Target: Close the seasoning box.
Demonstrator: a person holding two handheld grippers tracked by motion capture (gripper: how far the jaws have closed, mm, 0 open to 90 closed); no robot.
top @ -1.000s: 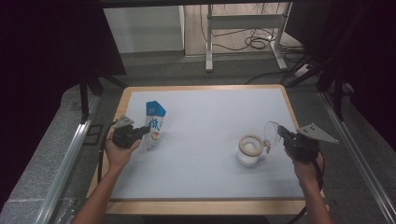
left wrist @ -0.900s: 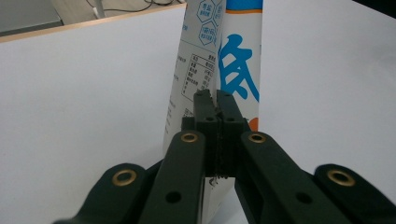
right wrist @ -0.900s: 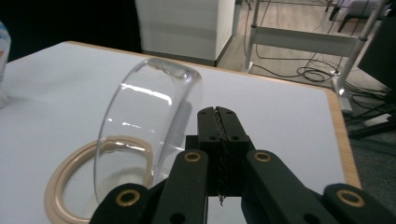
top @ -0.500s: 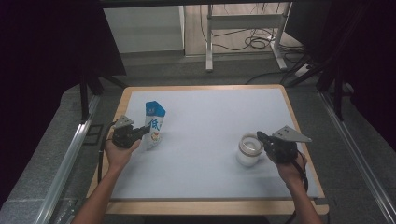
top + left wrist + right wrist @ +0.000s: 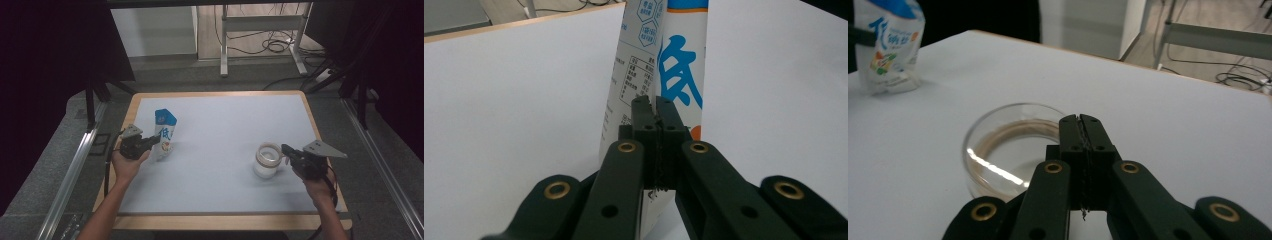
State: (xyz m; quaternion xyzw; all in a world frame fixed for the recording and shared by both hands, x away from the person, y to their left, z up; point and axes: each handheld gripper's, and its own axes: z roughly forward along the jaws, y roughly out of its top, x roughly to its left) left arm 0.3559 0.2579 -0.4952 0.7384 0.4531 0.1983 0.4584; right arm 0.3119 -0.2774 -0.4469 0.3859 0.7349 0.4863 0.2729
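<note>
A person sits at a white tabletop (image 5: 220,150) with a wooden rim, holding a pair of black tongs in each hand.

The left tongs (image 5: 152,141) are at the left side of the tabletop, pointing at a blue and white carton (image 5: 164,132) that stands upright there. In the left gripper view, the left tongs (image 5: 654,102) have their jaws pressed together with no gap, and their tips lie against the carton (image 5: 664,75) at its corner edge; whether a fold of the carton is pinched between them cannot be told.

The right tongs (image 5: 284,149) are at the right side of the tabletop, their tips at the right rim of a clear glass cup (image 5: 267,159). In the right gripper view, the right tongs (image 5: 1081,120) are also closed tight, resting just over the near rim of the cup (image 5: 1008,150), which stands upright. The carton (image 5: 890,47) stands well apart from it, far across the tabletop.
</note>
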